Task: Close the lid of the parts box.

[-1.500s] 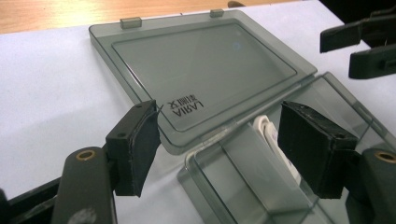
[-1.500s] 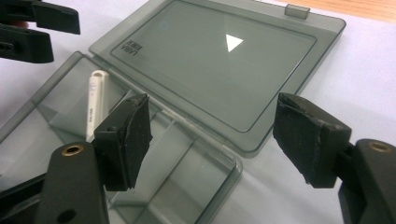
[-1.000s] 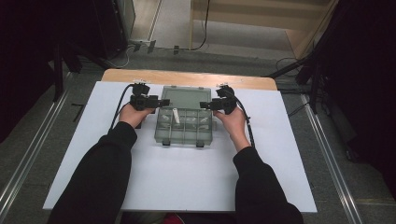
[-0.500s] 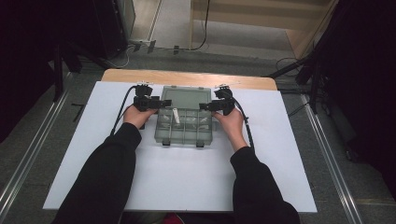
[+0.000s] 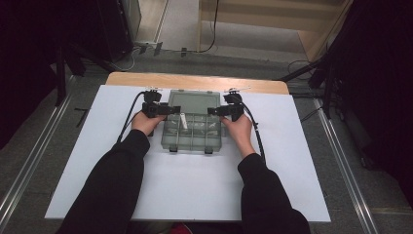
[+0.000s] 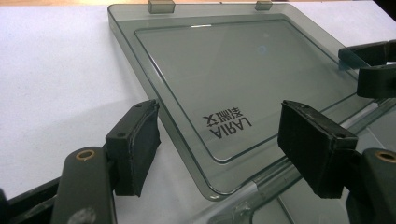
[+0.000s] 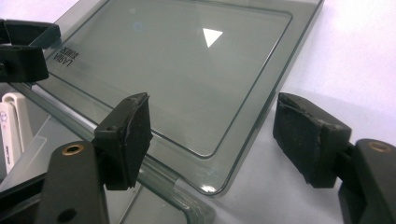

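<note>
High view: the smoky clear plastic compartment box (image 5: 192, 130) sits mid-desk, its flat tinted lid (image 5: 193, 102) swung fully open and lying back on the white desk (image 5: 195, 185). A small white clip-like piece (image 5: 183, 120) stands in one compartment. The left gripper (image 5: 168, 110) and right gripper (image 5: 215, 111) flank the hinge line, each with its fingers (image 6: 135, 144) spread wide around a near lid corner, gripping nothing. To close the lid well, I judge both should pinch their corners evenly and lift together, so that it doesn't twist.
</note>
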`<state>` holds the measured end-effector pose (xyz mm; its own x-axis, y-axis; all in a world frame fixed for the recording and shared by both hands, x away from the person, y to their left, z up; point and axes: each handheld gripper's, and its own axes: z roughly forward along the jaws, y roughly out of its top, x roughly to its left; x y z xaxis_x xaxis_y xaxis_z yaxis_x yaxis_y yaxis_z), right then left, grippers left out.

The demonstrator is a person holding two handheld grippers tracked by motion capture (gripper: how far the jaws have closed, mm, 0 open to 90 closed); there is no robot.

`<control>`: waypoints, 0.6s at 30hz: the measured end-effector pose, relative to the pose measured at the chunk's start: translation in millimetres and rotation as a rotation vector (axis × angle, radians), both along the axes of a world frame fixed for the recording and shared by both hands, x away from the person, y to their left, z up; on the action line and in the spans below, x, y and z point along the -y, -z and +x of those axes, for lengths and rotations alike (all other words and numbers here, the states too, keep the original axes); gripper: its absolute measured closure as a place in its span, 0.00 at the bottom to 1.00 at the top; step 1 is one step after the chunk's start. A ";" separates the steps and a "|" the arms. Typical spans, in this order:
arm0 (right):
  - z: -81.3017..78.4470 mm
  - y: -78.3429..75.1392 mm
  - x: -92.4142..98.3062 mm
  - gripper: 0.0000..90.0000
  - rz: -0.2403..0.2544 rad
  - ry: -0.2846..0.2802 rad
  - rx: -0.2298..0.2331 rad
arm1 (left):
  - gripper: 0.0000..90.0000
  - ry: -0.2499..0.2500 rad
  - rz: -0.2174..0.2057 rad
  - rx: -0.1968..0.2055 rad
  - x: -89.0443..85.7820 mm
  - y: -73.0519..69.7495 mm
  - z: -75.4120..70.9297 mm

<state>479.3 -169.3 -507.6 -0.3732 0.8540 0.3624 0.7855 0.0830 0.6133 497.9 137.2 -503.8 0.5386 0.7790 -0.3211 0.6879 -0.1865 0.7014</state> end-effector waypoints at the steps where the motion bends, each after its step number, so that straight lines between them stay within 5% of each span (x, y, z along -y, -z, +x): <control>1: 0.5 1.1 -0.1 0.33 0.011 0.006 -0.009 | 0.32 -0.003 -0.007 -0.005 0.0 1.0 0.5; 18: 1.3 -0.4 -1.2 0.39 0.030 0.021 -0.066 | 0.32 -0.020 -0.008 0.001 2.6 4.4 2.1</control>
